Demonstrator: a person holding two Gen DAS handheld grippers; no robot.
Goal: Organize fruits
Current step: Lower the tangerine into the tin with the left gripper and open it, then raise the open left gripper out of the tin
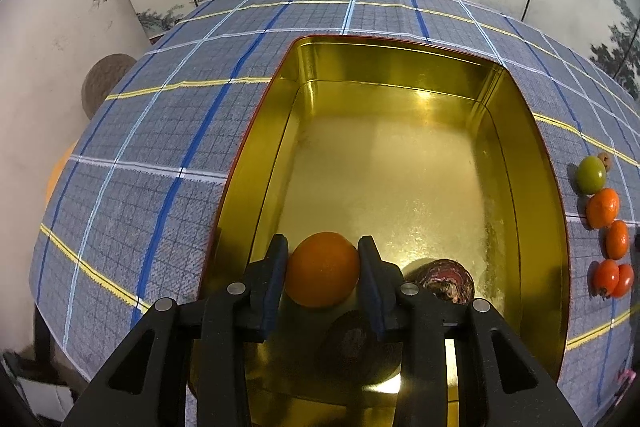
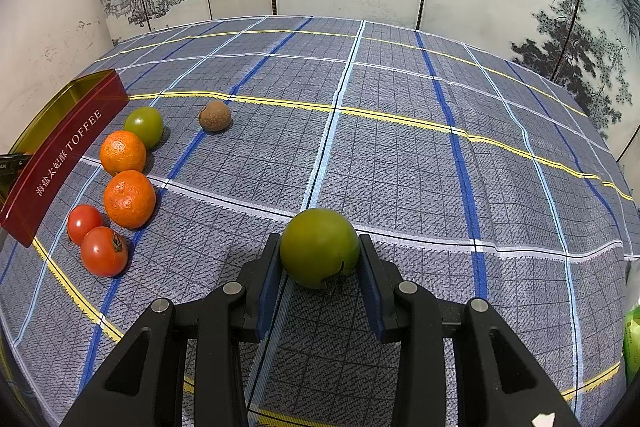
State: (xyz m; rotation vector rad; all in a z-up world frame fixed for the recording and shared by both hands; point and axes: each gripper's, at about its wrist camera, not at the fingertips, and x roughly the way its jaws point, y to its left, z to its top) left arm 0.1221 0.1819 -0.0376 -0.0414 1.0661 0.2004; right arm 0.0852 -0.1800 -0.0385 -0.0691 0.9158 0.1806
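In the left wrist view my left gripper (image 1: 323,269) is shut on an orange (image 1: 322,269), low inside the gold-lined tin (image 1: 256,167) near its front wall. A dark mottled fruit (image 1: 444,281) lies just right of it on the tin floor. Another dark fruit (image 1: 352,343) lies under the fingers, partly hidden. In the right wrist view my right gripper (image 2: 320,259) is shut on a green round fruit (image 2: 319,247) over the checked cloth (image 2: 400,167), with both pads against its sides.
Beside the tin's red outer wall (image 2: 60,155) lies a row of fruit: a green one (image 2: 144,126), two mandarins (image 2: 123,152) (image 2: 129,199) and two red fruits (image 2: 84,223) (image 2: 104,251). A small brown fruit (image 2: 215,115) sits apart. Painted screens stand behind the table.
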